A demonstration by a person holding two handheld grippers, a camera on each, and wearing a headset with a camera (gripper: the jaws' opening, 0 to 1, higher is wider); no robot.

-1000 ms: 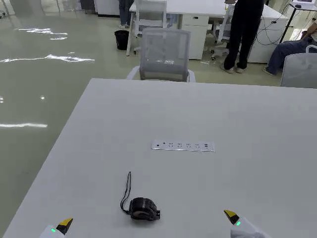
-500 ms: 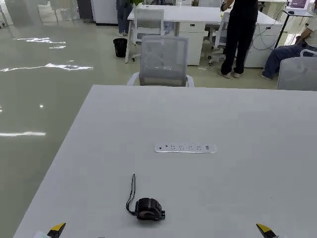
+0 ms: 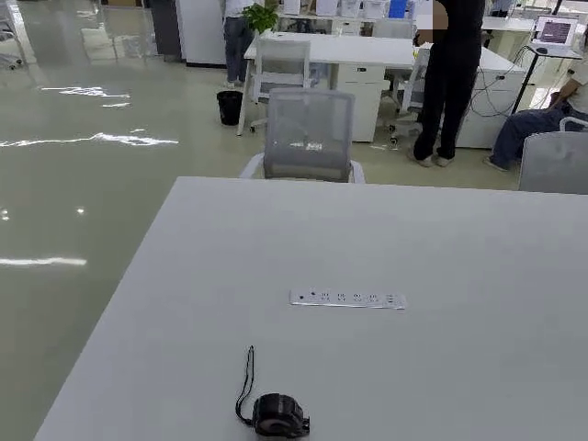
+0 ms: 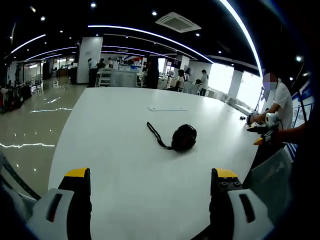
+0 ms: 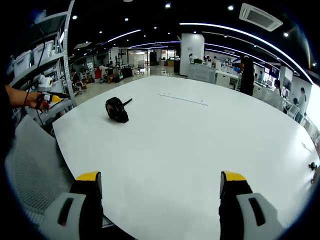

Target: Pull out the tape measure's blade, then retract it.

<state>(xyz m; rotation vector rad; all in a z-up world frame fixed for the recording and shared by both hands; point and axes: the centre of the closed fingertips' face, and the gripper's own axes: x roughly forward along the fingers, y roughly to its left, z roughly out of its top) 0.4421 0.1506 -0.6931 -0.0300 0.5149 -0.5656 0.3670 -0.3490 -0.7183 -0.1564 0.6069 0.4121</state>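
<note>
Left gripper view shows left fingers [image 4: 78, 173] spread, empty; right fingers [image 5: 90, 176] likewise, tape measure [image 4: 184, 137] untouched.

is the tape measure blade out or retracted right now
Retracted: the tape measure lies as a compact black case on the table, with no blade strip extending; just its black wrist strap trails out.

Tape measure [image 3: 279, 415] on white table [image 3: 441, 248]
</note>
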